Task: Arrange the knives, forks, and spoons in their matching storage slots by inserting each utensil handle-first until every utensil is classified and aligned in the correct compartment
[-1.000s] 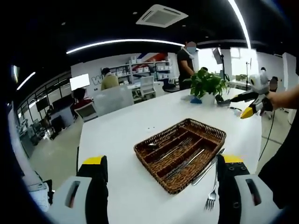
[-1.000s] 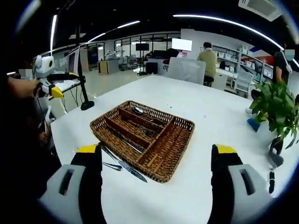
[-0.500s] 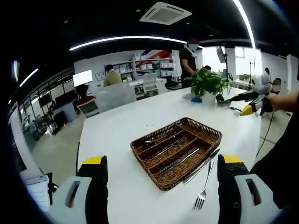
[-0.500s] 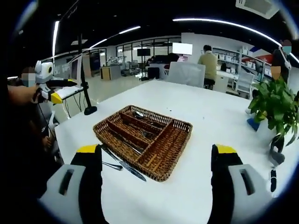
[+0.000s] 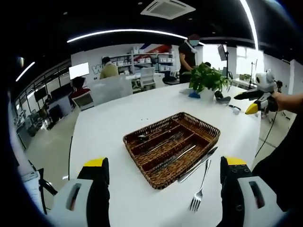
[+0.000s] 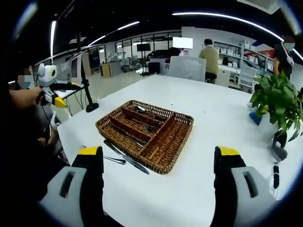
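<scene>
Basket (image 5: pixel 171 146) unchanged, fork (image 5: pixel 200 184) beside — cameras shifted

The basket (image 5: pixel 173 147) sits on the table (image 5: pixel 113 127) with utensils in its compartments. A knife (image 5: pixel 198 164) and fork (image 5: pixel 200 186) lie on the table just beside it. A potted plant (image 5: pixel 206 81) stands behind.

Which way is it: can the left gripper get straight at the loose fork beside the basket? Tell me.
Probably yes. The fork lies on bare table outside the wicker basket, just ahead of the open left gripper, nothing between them. A knife lies close alongside it.
</scene>
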Tool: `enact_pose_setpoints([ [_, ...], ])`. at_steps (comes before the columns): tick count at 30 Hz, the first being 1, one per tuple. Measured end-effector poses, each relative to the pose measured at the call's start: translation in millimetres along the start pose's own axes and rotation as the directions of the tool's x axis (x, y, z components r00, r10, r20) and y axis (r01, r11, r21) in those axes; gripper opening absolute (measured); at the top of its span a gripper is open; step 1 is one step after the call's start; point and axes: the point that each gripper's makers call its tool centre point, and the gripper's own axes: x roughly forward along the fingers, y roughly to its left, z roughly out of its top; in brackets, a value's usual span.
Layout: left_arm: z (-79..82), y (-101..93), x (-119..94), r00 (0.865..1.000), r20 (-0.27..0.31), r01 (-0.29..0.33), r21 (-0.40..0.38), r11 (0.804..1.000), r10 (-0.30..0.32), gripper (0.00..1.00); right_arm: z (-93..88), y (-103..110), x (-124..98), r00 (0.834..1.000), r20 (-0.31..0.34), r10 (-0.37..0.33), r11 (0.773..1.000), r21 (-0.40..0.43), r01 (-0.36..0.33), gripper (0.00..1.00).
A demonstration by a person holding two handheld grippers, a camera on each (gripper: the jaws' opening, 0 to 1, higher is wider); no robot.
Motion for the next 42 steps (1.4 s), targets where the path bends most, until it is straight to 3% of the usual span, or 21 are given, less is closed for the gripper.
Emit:
enact_pose_setpoints([
  [5, -5.9, 6.6, -6.6, 1.000, -0.012, -0.022, -0.037, 0.999, 0.021, 0.99, -1.4, 2.1, -2.0, 1.000, -0.020, 0.014, 0.999, -0.036, -0.015, 1.00],
  [9, -12.6, 7.1, -7.3, 0.999, -0.032, -0.026, -0.023, 0.999, 0.025, 0.99, -9.3, -5.8, -0.5, 0.999, -0.038, 0.008, 1.000, -0.029, -0.009, 1.00],
  [11, -12.2, 5.1, -8.7, 1.000, -0.027, -0.017, -0.036, 0.999, 0.016, 0.99, -8.0, -4.9, -1.2, 1.000, -0.028, 0.006, 1.000, 0.003, -0.006, 1.00],
  [15, -7.6, -1.5, -10.3, 1.000, -0.025, -0.008, -0.022, 1.000, 0.007, 0.99, -7.1, -2.0, 1.6, 1.000, -0.023, 0.000, 1.000, -0.011, -0.001, 1.00],
  [20, 0.3, -9.4, -7.3, 0.999, -0.026, 0.028, 0.003, 1.000, -0.028, 0.99, -4.9, 2.9, 3.8, 1.000, -0.025, 0.007, 0.999, -0.033, -0.008, 1.00],
  [25, -8.9, -14.5, -1.8, 0.993, -0.096, 0.076, 0.002, 0.997, -0.075, 0.99, -7.7, 10.8, 3.3, 0.998, -0.049, 0.036, 0.998, -0.054, -0.038, 1.00],
  [30, -4.1, -28.5, -2.4, 0.985, -0.116, 0.128, 0.006, 0.992, -0.127, 0.99, -3.8, 5.7, 0.9, 0.999, -0.042, 0.028, 0.998, -0.056, -0.030, 1.00],
  [34, 8.2, -36.5, -0.3, 0.985, -0.111, 0.144, 0.072, 0.987, -0.135, 0.99, -2.0, 3.0, 1.2, 0.999, -0.027, 0.018, 0.999, -0.046, -0.019, 1.00],
  [36, 14.7, -51.2, 1.7, 0.975, -0.077, 0.216, 0.066, 0.974, -0.211, 0.99, -2.5, 2.8, 2.5, 1.000, -0.019, 0.010, 0.999, -0.046, -0.011, 1.00],
  [42, 0.3, -55.1, 12.5, 0.964, -0.148, 0.235, 0.101, 0.967, -0.219, 0.99, 1.9, 10.1, 8.7, 1.000, -0.010, 0.026, 0.998, -0.051, -0.027, 1.00],
])
